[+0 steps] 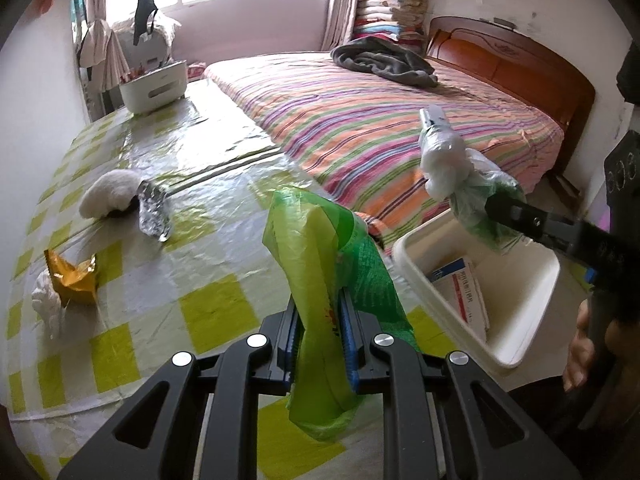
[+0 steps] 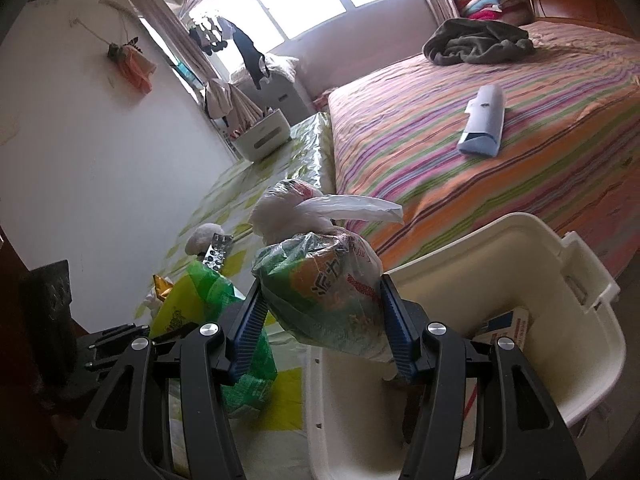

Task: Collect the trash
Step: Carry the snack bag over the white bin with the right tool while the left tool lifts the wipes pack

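My left gripper (image 1: 318,320) is shut on a green plastic wrapper (image 1: 320,264), held upright above the table edge; the wrapper also shows in the right wrist view (image 2: 208,308). My right gripper (image 2: 320,312) is shut on a crumpled bundle of clear and white plastic bags (image 2: 320,276), held above the white bin (image 2: 560,280). The same bundle (image 1: 452,164) hangs over the bin (image 1: 516,280) in the left wrist view. The bin holds a paper box (image 1: 464,288). On the table lie a foil blister pack (image 1: 153,216), a gold wrapper (image 1: 74,276), and white tissue (image 1: 48,304).
The table has a green-checked cover (image 1: 160,152) with a white fluffy item (image 1: 110,192) and a white organiser box (image 1: 154,90) at its far end. A striped bed (image 1: 380,120) stands beside it, with a grey blanket (image 1: 384,60) and a blue tube-like box (image 2: 482,120).
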The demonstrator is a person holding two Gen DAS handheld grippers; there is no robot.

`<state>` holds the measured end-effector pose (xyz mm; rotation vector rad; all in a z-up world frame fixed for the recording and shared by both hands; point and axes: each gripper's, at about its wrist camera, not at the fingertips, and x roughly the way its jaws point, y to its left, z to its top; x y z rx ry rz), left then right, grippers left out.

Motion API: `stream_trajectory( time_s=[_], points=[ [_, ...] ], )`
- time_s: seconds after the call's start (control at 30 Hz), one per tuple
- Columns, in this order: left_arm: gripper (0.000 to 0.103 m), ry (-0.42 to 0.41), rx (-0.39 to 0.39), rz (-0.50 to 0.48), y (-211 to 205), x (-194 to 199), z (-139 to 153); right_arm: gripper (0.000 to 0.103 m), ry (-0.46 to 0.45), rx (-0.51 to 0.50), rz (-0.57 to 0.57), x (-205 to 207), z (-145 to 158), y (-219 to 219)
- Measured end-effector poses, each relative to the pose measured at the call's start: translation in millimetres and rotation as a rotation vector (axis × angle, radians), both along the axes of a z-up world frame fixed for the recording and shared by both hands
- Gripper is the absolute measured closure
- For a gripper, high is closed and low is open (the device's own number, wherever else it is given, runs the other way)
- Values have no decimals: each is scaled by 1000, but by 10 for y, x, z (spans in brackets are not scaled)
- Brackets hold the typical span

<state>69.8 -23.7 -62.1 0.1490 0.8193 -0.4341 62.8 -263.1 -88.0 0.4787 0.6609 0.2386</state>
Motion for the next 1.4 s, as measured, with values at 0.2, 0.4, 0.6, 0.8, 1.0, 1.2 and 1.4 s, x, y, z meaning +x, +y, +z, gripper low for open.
stream_trajectory(
  time_s=[0.2, 0.4, 0.6, 0.8, 1.0, 1.2, 1.4],
  points=[
    [85, -12, -14, -39, -230, -22, 51, 49, -2, 3, -28, -61, -37, -155],
    [89, -34, -10, -67, -441, -39, 91, 49, -1, 10, -73, -144, -78, -370],
    [89, -54, -11, -80, -572, -55, 146, 49, 0, 21, -99, -202, -117, -505],
    [92, -74, 3, -93, -679, -76, 168, 49, -5, 25, -97, -214, -113, -500],
    [92, -82, 11, -103, -762, -85, 179, 49, -13, 29, -101, -242, -111, -536],
    [93, -82, 10, -115, -832, -75, 179, 49, -19, 35, -121, -270, -109, -607],
    [93, -81, 4, -131, -931, -44, 185, 49, -24, 32, -143, -310, -115, -684]
  ],
)
